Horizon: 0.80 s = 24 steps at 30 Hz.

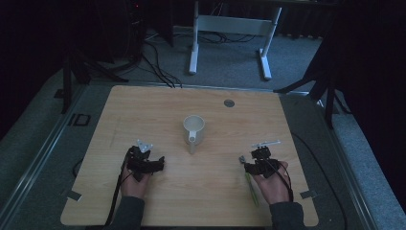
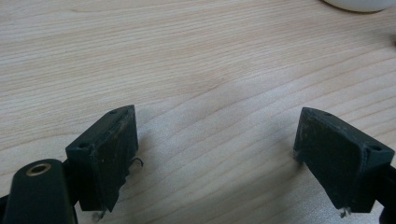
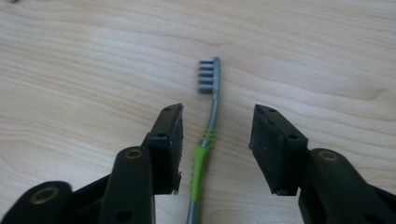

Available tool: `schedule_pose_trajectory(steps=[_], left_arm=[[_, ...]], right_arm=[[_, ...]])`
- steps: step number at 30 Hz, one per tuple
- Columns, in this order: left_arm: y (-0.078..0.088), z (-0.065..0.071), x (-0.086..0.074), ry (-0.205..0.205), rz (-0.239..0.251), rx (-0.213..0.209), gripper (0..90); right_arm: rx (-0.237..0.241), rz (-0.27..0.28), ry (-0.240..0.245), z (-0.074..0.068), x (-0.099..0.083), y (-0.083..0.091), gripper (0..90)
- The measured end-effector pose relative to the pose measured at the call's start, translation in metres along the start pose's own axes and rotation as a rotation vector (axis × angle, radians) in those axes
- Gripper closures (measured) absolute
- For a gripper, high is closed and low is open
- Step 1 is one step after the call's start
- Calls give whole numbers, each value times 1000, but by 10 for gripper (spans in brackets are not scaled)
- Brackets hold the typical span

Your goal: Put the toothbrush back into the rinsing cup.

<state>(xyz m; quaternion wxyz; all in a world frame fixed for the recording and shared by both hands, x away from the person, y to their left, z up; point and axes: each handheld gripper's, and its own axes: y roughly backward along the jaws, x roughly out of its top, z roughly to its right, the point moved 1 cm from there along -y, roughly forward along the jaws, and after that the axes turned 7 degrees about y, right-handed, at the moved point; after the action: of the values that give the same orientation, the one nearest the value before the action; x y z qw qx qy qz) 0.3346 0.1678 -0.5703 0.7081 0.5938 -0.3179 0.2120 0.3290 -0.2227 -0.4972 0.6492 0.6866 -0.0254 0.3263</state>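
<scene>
Nothing is gripped yet — our right gripper point(image 3: 217, 149) straddles the toothbrush point(image 3: 205, 144) at lower centre with jaws apart, our left gripper point(image 2: 215, 154) gapes empty; the mug point(image 1: 194, 128) waits mid-frame.

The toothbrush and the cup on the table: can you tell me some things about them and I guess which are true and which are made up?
1. The toothbrush lies flat on the wooden table. True.
2. The right hand-held gripper is squeezing the toothbrush. False: its jaws stand open on either side of the handle, with gaps showing.
3. The toothbrush has a green handle and grey bristles. True.
4. The white cup lies tipped on its side. False: it stands upright, mouth up.
5. The left hand-held gripper holds the cup. False: its jaws are open over bare wood, nothing between them.
6. The cup stands farther from the person than both grippers, between them in the high view. True.
</scene>
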Motion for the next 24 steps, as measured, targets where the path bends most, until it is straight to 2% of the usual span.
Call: schedule_pose_trajectory(steps=[9,19,24], left_arm=[[0,0,0,0,0,0,142],[0,0,0,-1,0,0,141],[0,0,0,0,0,0,142]], right_arm=[[19,-27,-13,-1,3,0,539],[32,-109,11,-4,5,-4,555],[34,-128,22,-5,7,-4,563]])
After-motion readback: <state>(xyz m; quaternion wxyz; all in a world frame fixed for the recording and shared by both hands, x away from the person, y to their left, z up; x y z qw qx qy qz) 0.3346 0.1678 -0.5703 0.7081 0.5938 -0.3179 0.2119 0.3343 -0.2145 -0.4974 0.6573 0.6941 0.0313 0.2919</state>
